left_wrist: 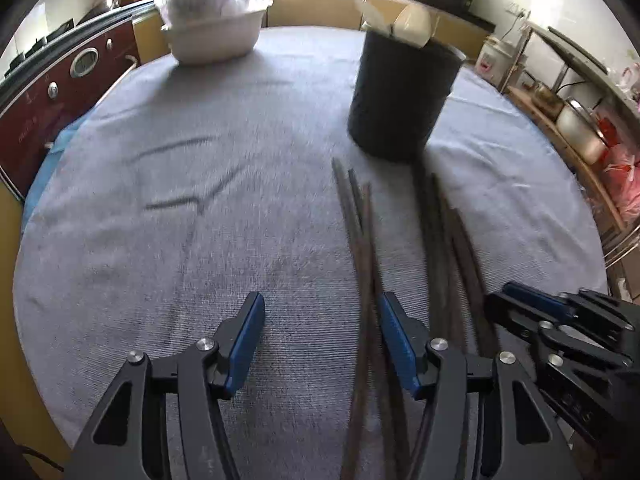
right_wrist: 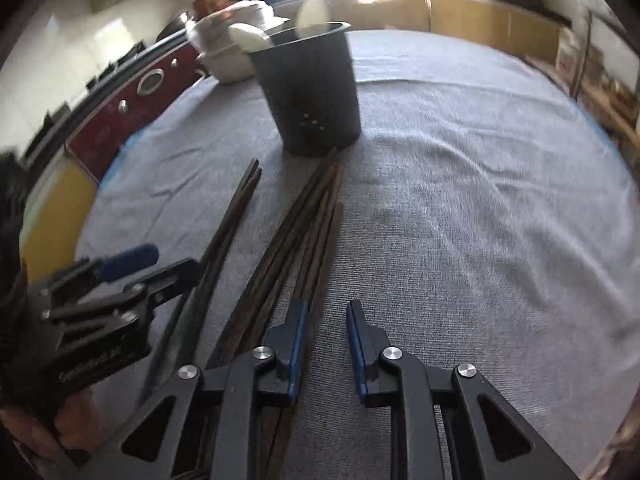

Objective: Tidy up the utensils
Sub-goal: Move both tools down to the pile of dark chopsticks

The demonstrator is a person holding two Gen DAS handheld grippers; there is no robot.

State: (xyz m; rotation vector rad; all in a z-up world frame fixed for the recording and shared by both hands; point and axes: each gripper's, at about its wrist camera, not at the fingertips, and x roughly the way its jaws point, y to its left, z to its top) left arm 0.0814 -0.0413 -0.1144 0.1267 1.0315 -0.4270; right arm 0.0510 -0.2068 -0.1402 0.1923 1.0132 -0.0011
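Both fingers hang released: left gripper (left_wrist: 322, 344) beside the smaller chopsticks (left_wrist: 362, 236) pair, right gripper (right_wrist: 326, 346) beside the larger bundle (right_wrist: 308, 220). Near the dark holder (right_wrist: 316, 92) on the desk (right_wrist: 480, 200), picking seems next: straddle, clench.

Chopsticks (right_wrist: 304, 216) lie before the holder (right_wrist: 310, 92) on the cloth (right_wrist: 480, 200)

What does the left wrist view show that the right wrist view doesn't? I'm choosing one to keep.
Only the left wrist view shows the shelf rack with pots and the whole white bowl. Only the right wrist view shows the holder's small drain holes. Both share the dark utensil holder, the chopsticks on the grey cloth, and both open grippers: left gripper, right gripper.
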